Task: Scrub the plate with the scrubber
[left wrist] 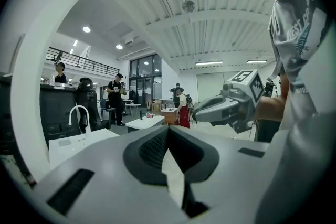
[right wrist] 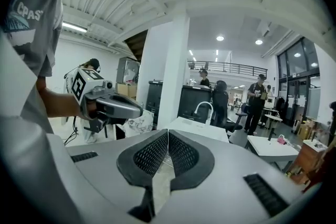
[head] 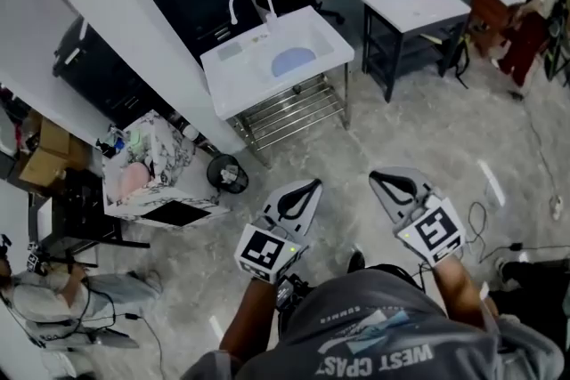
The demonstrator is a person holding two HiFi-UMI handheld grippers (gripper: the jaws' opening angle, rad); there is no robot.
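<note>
A pale blue plate (head: 293,60) lies in the basin of a white sink unit (head: 233,83) some way ahead across the floor. I see no scrubber in any view. My left gripper (head: 311,184) and my right gripper (head: 374,175) are held side by side over the floor in front of the person, well short of the sink. Both are shut with nothing between the pads. In the left gripper view the tips (left wrist: 167,128) meet, and the sink unit (left wrist: 68,143) shows at lower left. In the right gripper view the tips (right wrist: 168,132) meet too, with the sink's tap (right wrist: 202,107) beyond.
A white pillar (head: 98,4) stands left of the sink. A patterned box (head: 151,166) and a black round object (head: 227,173) lie on the floor near it. A second white table (head: 414,6) stands to the right. People stand at the far right and lower left. Cables trail on the floor.
</note>
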